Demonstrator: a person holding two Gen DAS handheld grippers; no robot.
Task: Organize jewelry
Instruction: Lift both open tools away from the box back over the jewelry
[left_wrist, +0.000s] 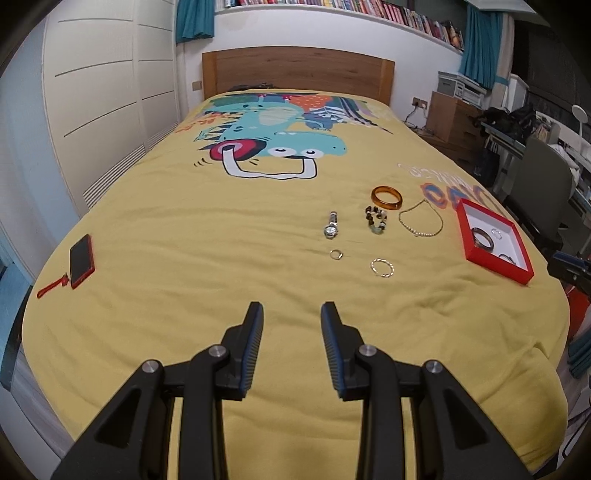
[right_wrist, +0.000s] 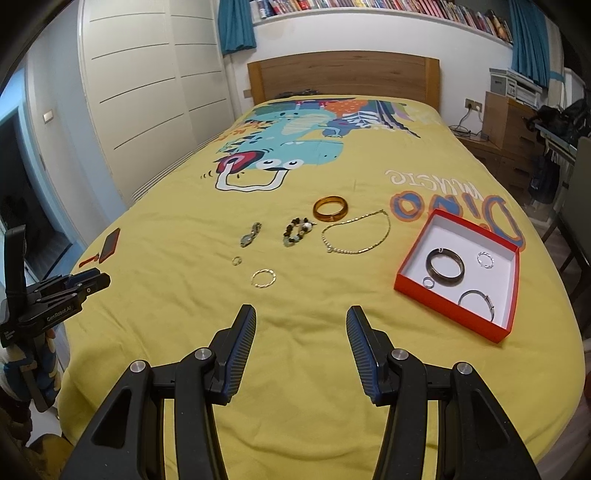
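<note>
Jewelry lies on a yellow bedspread (right_wrist: 177, 302): an amber bangle (right_wrist: 330, 209), a beaded bracelet (right_wrist: 298, 232), a gold chain necklace (right_wrist: 356, 232), a watch (right_wrist: 250, 235), a small ring (right_wrist: 236, 261) and a thin gold bangle (right_wrist: 263, 278). A red box (right_wrist: 406, 286) at the right holds a dark bangle (right_wrist: 444, 266), a silver bangle (right_wrist: 476, 301) and two small rings. My right gripper (right_wrist: 301, 314) is open and empty, short of the gold bangle. My left gripper (left_wrist: 291, 308) is open and empty; it also shows at the left in the right wrist view (right_wrist: 98, 282). The box (left_wrist: 466, 254) shows in the left wrist view.
A red phone (left_wrist: 81, 261) with a red strap lies near the bed's left edge. A wooden headboard (right_wrist: 343, 75) stands at the far end. White wardrobes stand at the left, a wooden dresser (right_wrist: 511, 129) and a chair at the right.
</note>
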